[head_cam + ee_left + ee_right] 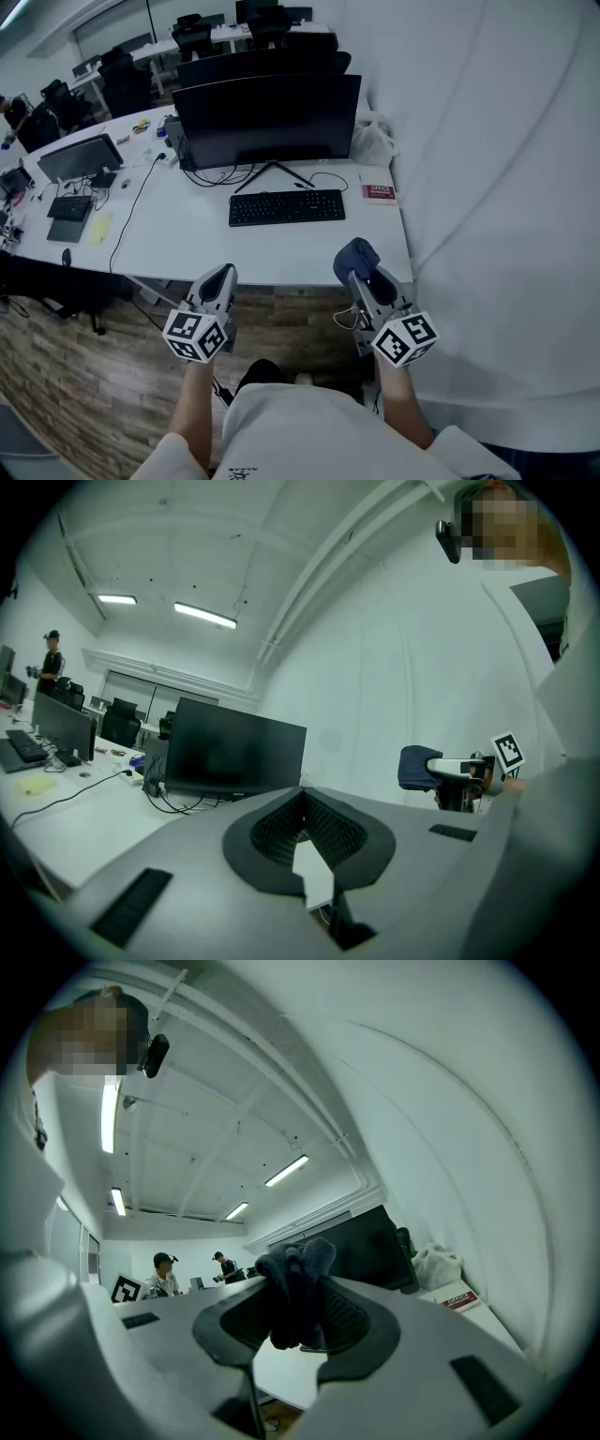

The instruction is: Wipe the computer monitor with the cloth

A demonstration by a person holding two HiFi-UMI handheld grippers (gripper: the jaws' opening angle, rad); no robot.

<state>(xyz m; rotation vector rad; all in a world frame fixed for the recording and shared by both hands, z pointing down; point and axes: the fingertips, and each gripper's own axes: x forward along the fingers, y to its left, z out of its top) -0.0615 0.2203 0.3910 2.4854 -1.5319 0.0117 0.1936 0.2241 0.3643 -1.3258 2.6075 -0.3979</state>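
Observation:
A wide black computer monitor point(267, 120) stands dark at the back of the white desk point(197, 244), with a black keyboard point(287, 207) in front of it. The monitor point(234, 752) also shows in the left gripper view, and as the monitor point(370, 1246) in the right gripper view. My right gripper point(360, 270) is shut on a dark blue cloth point(355, 256), held at the desk's near right edge; the cloth point(295, 1283) bunches between its jaws. My left gripper point(219, 280) hovers at the desk's front edge, shut with nothing in it.
A red and white booklet point(379, 192) and a white plastic bag point(373, 142) lie right of the monitor by the white wall. Cables run under the monitor stand. A second monitor point(80, 157) and keyboard stand further left. Office chairs and more desks fill the back.

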